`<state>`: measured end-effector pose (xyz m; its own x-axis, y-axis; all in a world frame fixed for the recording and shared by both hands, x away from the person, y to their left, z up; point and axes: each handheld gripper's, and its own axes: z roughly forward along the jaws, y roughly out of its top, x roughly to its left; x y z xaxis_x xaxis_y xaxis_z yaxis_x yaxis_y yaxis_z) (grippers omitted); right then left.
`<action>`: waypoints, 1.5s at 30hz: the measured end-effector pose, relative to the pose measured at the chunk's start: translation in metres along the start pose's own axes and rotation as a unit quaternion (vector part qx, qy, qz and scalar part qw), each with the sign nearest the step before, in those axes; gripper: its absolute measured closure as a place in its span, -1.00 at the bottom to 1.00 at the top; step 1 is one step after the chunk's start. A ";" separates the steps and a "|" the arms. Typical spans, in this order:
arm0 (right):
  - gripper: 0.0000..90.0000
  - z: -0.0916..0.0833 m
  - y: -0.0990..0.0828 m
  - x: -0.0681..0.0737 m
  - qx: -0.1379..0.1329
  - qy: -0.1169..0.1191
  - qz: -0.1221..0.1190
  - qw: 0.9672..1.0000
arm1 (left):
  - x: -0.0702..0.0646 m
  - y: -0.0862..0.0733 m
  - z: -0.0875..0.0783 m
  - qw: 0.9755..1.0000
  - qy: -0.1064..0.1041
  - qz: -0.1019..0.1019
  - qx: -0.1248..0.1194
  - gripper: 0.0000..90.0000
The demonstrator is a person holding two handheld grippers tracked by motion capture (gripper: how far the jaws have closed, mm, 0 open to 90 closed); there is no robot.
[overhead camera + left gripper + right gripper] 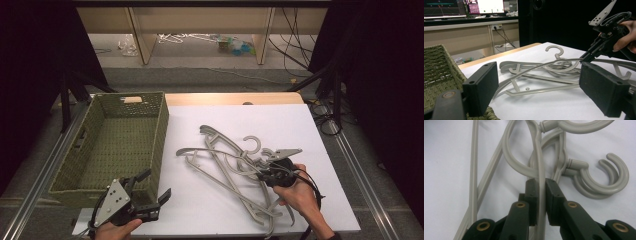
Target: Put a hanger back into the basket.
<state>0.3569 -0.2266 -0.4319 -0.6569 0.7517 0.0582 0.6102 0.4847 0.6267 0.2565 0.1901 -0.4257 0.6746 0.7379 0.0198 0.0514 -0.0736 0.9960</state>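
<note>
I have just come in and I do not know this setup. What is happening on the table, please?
A person works with two hand-held claws. The right claw is shut on one arm of a grey hanger in the tangled pile of hangers on the white table. The left claw hangs open beside the green woven basket.

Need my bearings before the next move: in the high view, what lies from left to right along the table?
Woven basket → left hand-held gripper → pile of grey hangers → right hand-held gripper, shut on one hanger's arm.

Grey hangers [227,165]: about four, tangled. Woven basket [112,145]: one.
</note>
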 end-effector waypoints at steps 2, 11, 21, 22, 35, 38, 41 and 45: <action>0.81 -0.001 0.000 0.000 -0.011 0.001 -0.012 1.000 | -0.002 0.002 0.001 1.000 -0.002 -0.003 -0.001 -0.65; 0.81 -0.019 0.001 0.004 -0.028 -0.005 -0.109 0.994 | -0.031 0.031 0.038 0.997 -0.029 0.025 0.069 -0.64; 0.81 -0.041 -0.002 0.012 -0.025 -0.014 -0.166 0.986 | -0.039 0.042 0.125 0.982 -0.036 0.024 0.185 -0.47; 0.81 -0.042 -0.003 0.014 -0.033 -0.019 -0.171 0.984 | -0.039 0.041 0.129 0.980 -0.038 0.027 0.195 -0.47; 0.82 -0.056 0.002 0.028 -0.038 -0.019 -0.203 0.978 | -0.043 0.033 0.184 0.961 -0.081 0.065 0.255 -0.28; 0.82 -0.055 0.002 0.030 -0.037 -0.018 -0.204 0.978 | -0.044 0.029 0.191 0.957 -0.092 0.070 0.267 -0.25; 0.82 -0.054 0.003 0.031 -0.037 -0.016 -0.208 0.977 | -0.047 0.027 0.196 0.956 -0.096 0.079 0.264 -0.21; 0.82 -0.053 0.004 0.032 -0.034 -0.014 -0.212 0.977 | -0.050 0.027 0.203 0.951 -0.127 0.094 0.267 0.04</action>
<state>0.3147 -0.2242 -0.3869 -0.8309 0.5030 -0.2381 0.2547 0.7241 0.6409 0.3732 0.0151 -0.4172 0.8611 0.4978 0.1031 0.2340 -0.5681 0.7890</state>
